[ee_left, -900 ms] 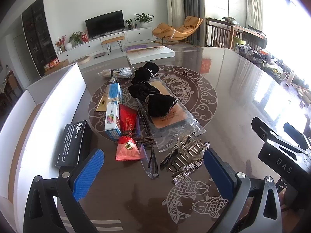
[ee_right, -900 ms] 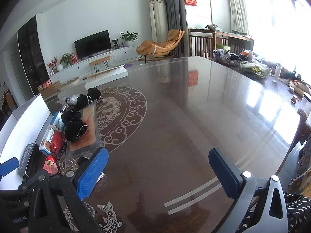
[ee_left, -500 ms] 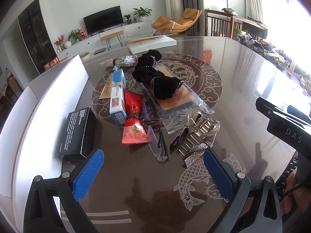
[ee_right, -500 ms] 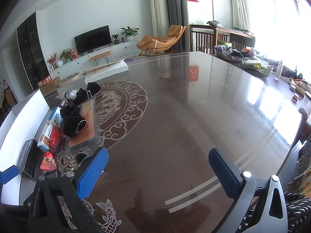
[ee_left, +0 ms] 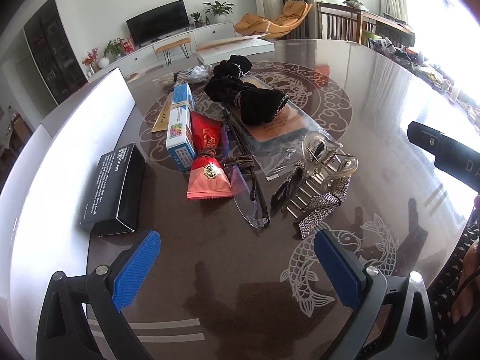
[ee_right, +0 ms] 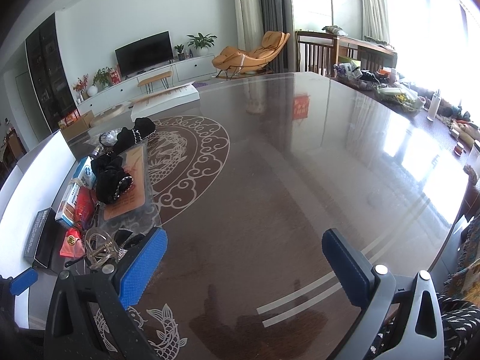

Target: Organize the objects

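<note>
Left gripper (ee_left: 237,265) and right gripper (ee_right: 244,265) both spread wide, empty, above glossy dark-brown patterned desk (ee_right: 270,195); clear plastic claw hair clip (ee_left: 325,162) ahead.

The dark glossy counter (ee_left: 375,114) bears pale dragon, cloud and fish patterns. Along its left side lie a black box (ee_left: 115,187), a blue-and-white carton (ee_left: 180,126), a red pouch (ee_left: 207,162), glasses (ee_left: 249,186), a clear hair clip (ee_left: 327,162) and a clear packet (ee_left: 282,132) under black scrunchies (ee_left: 258,105). A white box (ee_left: 234,48) sits at its far edge.
</note>
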